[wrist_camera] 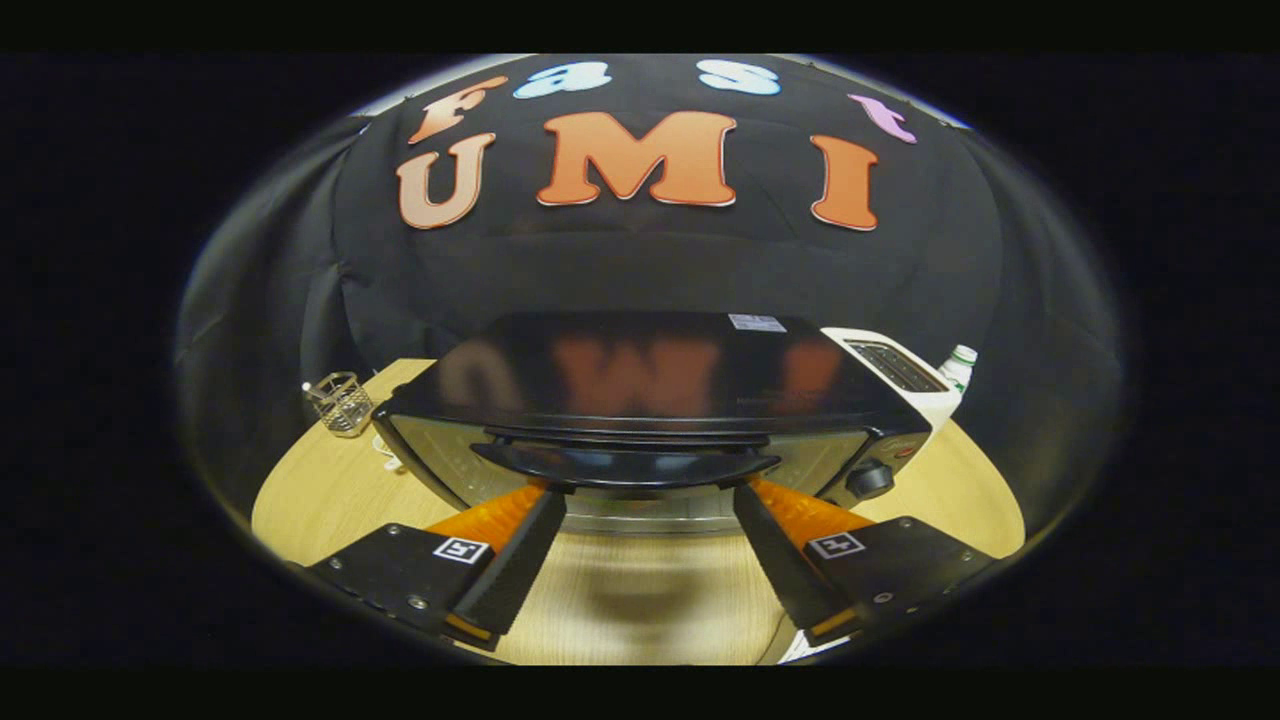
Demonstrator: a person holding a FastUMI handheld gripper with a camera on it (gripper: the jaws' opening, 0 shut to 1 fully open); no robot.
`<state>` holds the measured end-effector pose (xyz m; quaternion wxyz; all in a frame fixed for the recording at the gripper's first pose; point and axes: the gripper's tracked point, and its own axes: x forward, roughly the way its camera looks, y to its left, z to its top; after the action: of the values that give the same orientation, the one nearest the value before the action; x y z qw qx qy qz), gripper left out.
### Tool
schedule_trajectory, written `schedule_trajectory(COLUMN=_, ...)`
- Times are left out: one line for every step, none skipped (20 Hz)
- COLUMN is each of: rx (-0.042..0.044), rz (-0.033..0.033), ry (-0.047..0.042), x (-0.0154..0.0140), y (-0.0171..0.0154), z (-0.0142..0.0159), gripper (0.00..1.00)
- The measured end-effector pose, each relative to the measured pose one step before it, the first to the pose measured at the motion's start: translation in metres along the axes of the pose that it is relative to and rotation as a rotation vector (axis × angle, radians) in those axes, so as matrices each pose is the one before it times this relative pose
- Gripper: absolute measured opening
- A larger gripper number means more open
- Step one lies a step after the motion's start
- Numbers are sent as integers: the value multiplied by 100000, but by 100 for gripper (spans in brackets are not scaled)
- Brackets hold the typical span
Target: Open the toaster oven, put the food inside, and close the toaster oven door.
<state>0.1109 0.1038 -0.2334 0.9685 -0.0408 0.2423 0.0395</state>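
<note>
At far left, a small wire mesh basket [341, 402] stands on the light wooden table [310, 495], near the left rear corner of the toaster oven and apart from it. Just right of the basket, something small and pale lies against the oven's left side, too small to identify.

The black toaster oven [640, 385] fills the middle of the scene, its glossy top mirroring the booth wall behind. Its door is closed, and the curved black door handle [625, 465] runs across the front, just ahead of the gripper. The gripper [648, 498] is held spread wide, its two fingertips reaching up to the underside of the handle near its two ends; whether they touch it cannot be told. Nothing is held between the fingers, and bare table shows in the gap.

On the oven's right front sits a black control knob [869, 478] with a small red mark above it. Behind the oven's right side stands a white pop-up toaster [905, 375], and at far right, just beyond it, a clear plastic bottle [958, 368] with a white cap and green label.
</note>
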Motion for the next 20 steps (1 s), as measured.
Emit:
schedule_trajectory(rx=-15, rz=598, ry=-125, x=-303, y=-32, z=97, gripper=100)
schedule_trajectory(rx=-420, rz=144, ry=-48, x=-519, y=-224, z=85, gripper=100)
schedule_trajectory(rx=-274, rz=89, ry=130, x=-587, y=-380, z=49, gripper=100)
schedule_trajectory(rx=359, rz=59, ry=78, x=-735, y=-528, z=28, gripper=100)
schedule_trajectory(rx=512, rz=-845, ry=590, x=-852, y=-802, z=73, gripper=100)
schedule_trajectory(rx=115, rz=-1544, ry=-583, x=-1040, y=-1169, z=481, gripper=100)
schedule_trajectory(rx=-28, rz=-962, ry=-2095, x=-1112, y=-1052, z=1270, gripper=100)
schedule_trajectory(rx=243, rz=-493, ry=-3062, x=-1133, y=-977, z=1729, gripper=100)
schedule_trajectory(rx=424, rz=-33, ry=-3384, x=-1256, y=-903, z=1946, gripper=100)
schedule_trajectory(rx=529, rz=209, ry=-3221, x=-1218, y=-796, z=1967, gripper=100)
schedule_trajectory(rx=566, rz=671, ry=-2989, x=-1312, y=-634, z=1944, gripper=100)
schedule_trajectory(rx=299, rz=-671, ry=-3554, x=-1177, y=-846, z=1890, gripper=100)
schedule_trajectory(rx=-424, rz=-1001, ry=-4165, x=-1053, y=-778, z=2023, gripper=100)
schedule_trajectory(rx=-714, rz=-761, ry=-3797, x=-1033, y=-998, z=1964, gripper=100)
schedule_trajectory(rx=-1150, rz=-388, ry=-3261, x=-933, y=-828, z=1919, gripper=100)
schedule_trajectory(rx=-1171, rz=-648, ry=-2793, x=-1173, y=-532, z=1773, gripper=99)
schedule_trajectory(rx=-842, rz=-54, ry=-3716, x=-1245, y=-528, z=2153, gripper=100)
schedule_trajectory(rx=-355, rz=353, ry=-3758, x=-1280, y=-355, z=2290, gripper=100)
schedule_trajectory(rx=180, rz=404, ry=-4031, x=-1028, y=-296, z=2186, gripper=100)
schedule_trajectory(rx=379, rz=-661, ry=-3669, x=-719, y=-546, z=1637, gripper=99)
